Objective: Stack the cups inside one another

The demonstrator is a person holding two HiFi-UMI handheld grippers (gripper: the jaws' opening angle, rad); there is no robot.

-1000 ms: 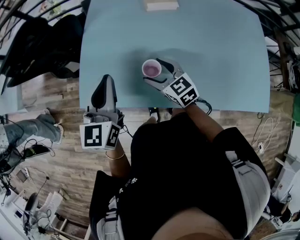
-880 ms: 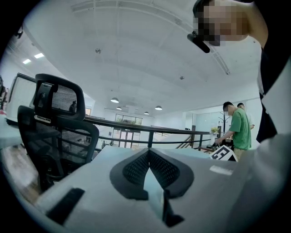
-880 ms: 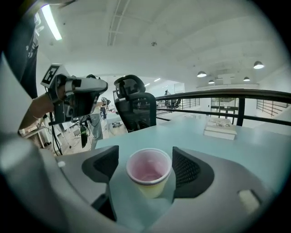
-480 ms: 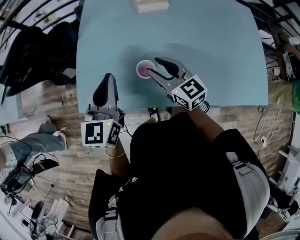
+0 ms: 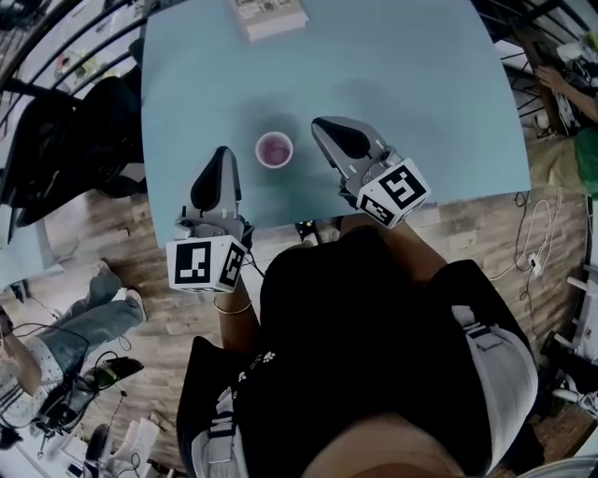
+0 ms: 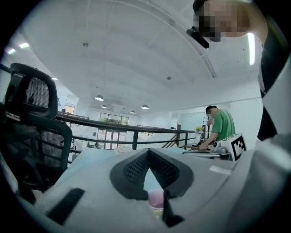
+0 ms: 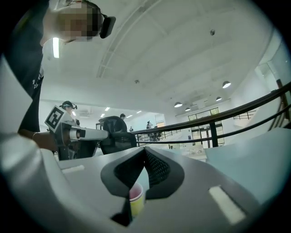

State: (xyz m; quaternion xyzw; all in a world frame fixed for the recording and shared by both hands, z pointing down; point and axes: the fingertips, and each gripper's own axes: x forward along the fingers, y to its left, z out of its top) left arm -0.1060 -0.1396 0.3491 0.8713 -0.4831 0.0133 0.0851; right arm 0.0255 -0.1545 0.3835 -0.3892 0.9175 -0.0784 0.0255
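Note:
A small cup stack (image 5: 274, 149), pink on the inside, stands upright on the light blue table (image 5: 420, 84). In the gripper views it shows a pink rim over a yellow body (image 7: 135, 198), low behind the left gripper's jaws as well (image 6: 156, 201). My right gripper (image 5: 319, 124) hovers just right of the stack without touching it; its jaws have just been closing and are shut with nothing between them (image 7: 144, 149). My left gripper (image 5: 224, 152) sits to the stack's left near the table's front edge, apart from it, jaws shut and empty (image 6: 148, 151).
A flat book-like item (image 5: 268, 17) lies at the table's far edge. A black office chair (image 5: 65, 140) stands left of the table. A seated person's legs (image 5: 93, 317) and cables are on the wooden floor. Another person in green (image 6: 220, 127) stands far off.
The right gripper had its open jaws around the cup stack; it has let go, drawn back to the right and shut. The stack stays on the table. The left gripper shifted slightly.

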